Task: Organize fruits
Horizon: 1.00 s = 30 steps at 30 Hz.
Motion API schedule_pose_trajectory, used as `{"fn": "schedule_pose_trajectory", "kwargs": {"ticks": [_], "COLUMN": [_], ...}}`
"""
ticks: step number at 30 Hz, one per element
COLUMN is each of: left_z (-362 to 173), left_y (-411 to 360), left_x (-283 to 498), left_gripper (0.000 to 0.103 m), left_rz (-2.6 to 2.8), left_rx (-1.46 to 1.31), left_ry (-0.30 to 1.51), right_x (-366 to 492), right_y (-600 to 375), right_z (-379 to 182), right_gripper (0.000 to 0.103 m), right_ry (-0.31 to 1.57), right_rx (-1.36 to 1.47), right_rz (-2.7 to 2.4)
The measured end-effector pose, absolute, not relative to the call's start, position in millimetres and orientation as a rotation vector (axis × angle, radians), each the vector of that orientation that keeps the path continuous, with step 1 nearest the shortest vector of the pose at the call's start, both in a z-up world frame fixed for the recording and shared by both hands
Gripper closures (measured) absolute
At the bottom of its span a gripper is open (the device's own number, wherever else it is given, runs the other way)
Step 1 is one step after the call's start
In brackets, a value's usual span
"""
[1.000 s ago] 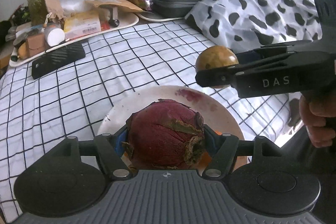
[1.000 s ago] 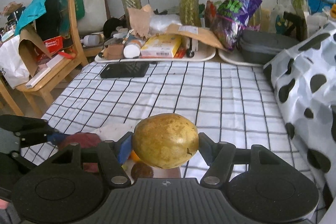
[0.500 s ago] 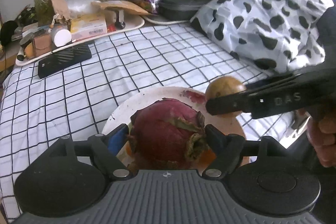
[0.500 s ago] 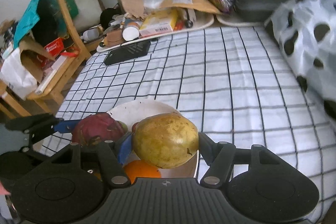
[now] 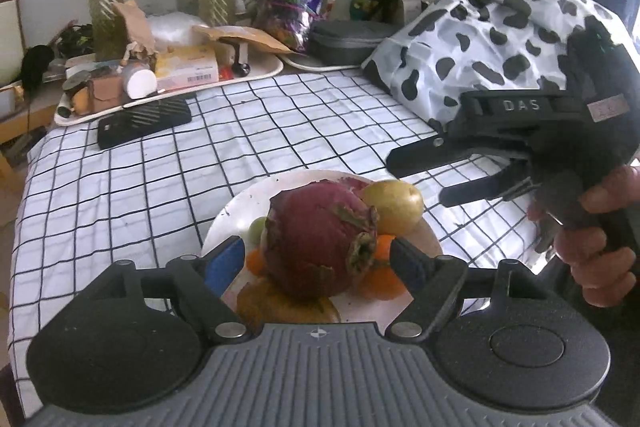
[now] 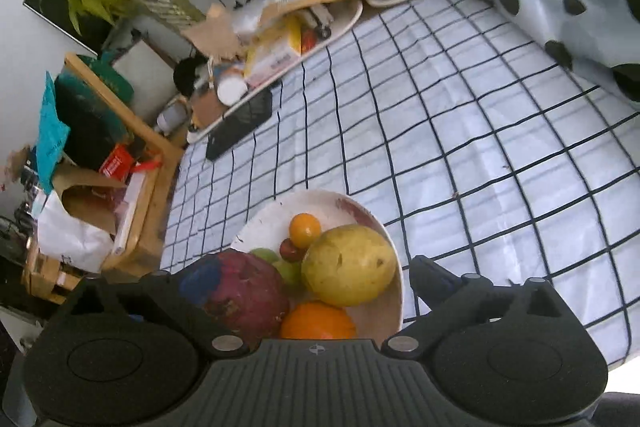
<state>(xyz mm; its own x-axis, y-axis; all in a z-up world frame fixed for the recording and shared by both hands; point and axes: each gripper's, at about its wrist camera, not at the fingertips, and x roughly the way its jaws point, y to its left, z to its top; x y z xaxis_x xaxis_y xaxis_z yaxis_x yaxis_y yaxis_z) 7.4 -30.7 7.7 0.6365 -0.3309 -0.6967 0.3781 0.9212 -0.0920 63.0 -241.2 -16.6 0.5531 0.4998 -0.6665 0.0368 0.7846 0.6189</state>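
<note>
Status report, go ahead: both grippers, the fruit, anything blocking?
Left gripper open around the red dragon fruit. Right gripper open, yellow fruit resting on the plate with the oranges. Nothing blocking.

The left tool [image 5: 320,259] is sitting low with its jaws spread apart. The right tool [image 5: 416,179] is hanging to the right – fingers [image 5: 412,157] parted, gripping nothing – while the person's right hand [image 5: 596,247] is clasping its handle.
</note>
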Motion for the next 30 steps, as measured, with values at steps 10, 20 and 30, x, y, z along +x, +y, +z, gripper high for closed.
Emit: {"fn": "schedule_pose_trajectory", "kwargs": {"ticks": [10,20,30], "left_z": [12.8,11.7,2.4], "left_y": [-33.3,-33.1,-29.8], "left_x": [-23.3,-44.1,-41.1], "left_gripper": [0.024,0.024,0.000], "left_rz": [-0.301,-0.234,-0.187], "left_rx": [0.092,0.106,0.105], "left_ry": [0.788,0.834,0.885], "right_x": [17.0,-30.8,-36.9], "right_y": [-223.4,-196.7,-174.0], "right_z": [7.5,15.7,5.8], "right_gripper": [0.000,0.000,0.000], "right_ry": [0.870,0.858,0.902], "right_rx": [0.403,0.130,-0.057], "right_rz": [0.255,0.198,0.147]}}
